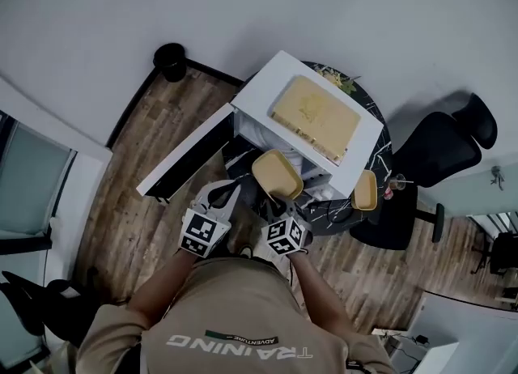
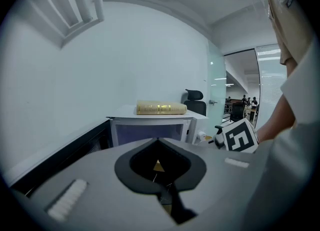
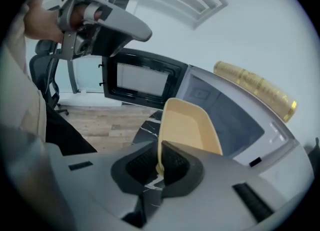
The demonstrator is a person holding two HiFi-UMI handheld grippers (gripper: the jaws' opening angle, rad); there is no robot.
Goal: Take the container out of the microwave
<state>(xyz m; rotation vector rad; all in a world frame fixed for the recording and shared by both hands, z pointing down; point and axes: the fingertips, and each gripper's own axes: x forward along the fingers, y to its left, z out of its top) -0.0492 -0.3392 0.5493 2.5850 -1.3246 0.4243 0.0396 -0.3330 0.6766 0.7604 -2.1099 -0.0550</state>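
The container, a yellow tray, is out in front of the microwave's open mouth, tipped up on edge with its hollow side facing the right gripper view; its near wall is pinched between the pads of the right gripper, and the rest of it stands up beyond the jaw tips toward the oven. In the head view it lies between the oven's mouth and that gripper's marker cube. The floor is wood plank. The white microwave sits on a dark veined table, with a black chair to the right of the table. The oven's door is swung wide to the left. A flat gold slab lies on the oven's top. The left gripper is held just left of the right one, apart from the container, pointing at the oven; its jaws are drawn together with nothing between them. A second, smaller yellow tray rests at the table's edge, to the right of the oven and well apart from both grippers.
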